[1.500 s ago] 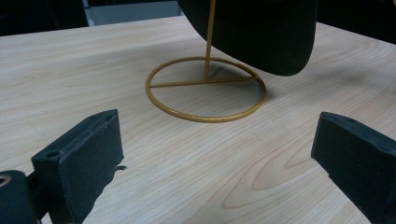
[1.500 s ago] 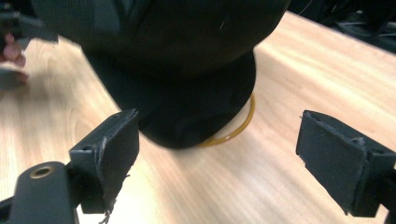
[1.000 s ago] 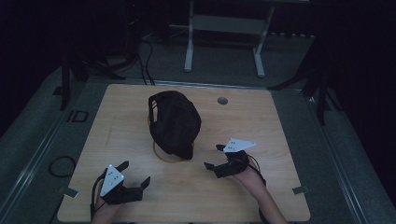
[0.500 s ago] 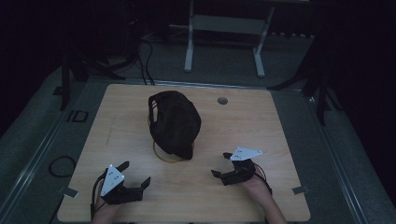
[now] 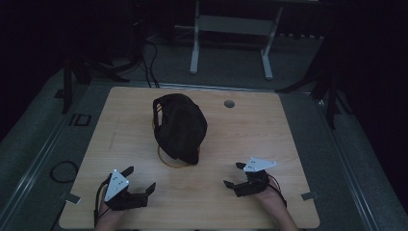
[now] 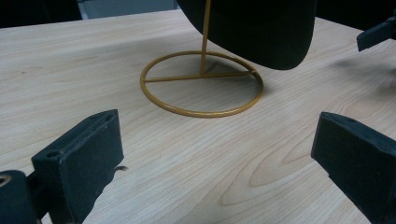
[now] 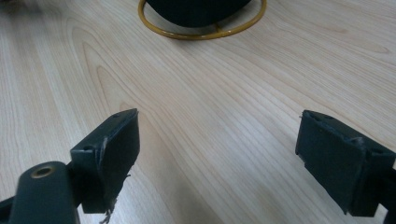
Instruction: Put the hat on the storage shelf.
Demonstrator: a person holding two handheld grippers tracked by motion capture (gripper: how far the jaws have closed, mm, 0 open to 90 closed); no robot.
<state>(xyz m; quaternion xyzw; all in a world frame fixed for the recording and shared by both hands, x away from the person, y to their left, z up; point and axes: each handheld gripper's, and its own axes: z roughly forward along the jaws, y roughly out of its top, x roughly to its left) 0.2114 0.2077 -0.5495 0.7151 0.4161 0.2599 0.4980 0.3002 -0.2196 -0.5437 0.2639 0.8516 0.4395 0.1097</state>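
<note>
**Black cap on a wire stand, both grippers empty at the near edge**

The room was dark around a pale wood-grain table (image 5: 120, 115), with grey floor, cables and a white frame behind it. A small round grommet (image 5: 229, 103) sat in the tabletop toward the far side.

Near the middle of the table stood a black cap (image 5: 180, 126), draped over a thin gold wire stand (image 6: 201, 84): a ring base flat on the wood, one cross-bar, and a slim upright post. The fabric looked matte and soft, probably light and easily dented, so a pinch at its lower edge or brim seemed the safest hold. The stand looked stiff but light and narrow-footed; it would likely tip or slide on the smooth wood if the cap were dragged sideways rather than lifted straight up.

The left gripper (image 5: 139, 180) rested near the front left of the table, jaws spread wide and holding nothing. The right gripper (image 5: 234, 175) sat at the front right, jaws likewise apart and empty. Both were well apart from the cap, pointing toward it.
</note>
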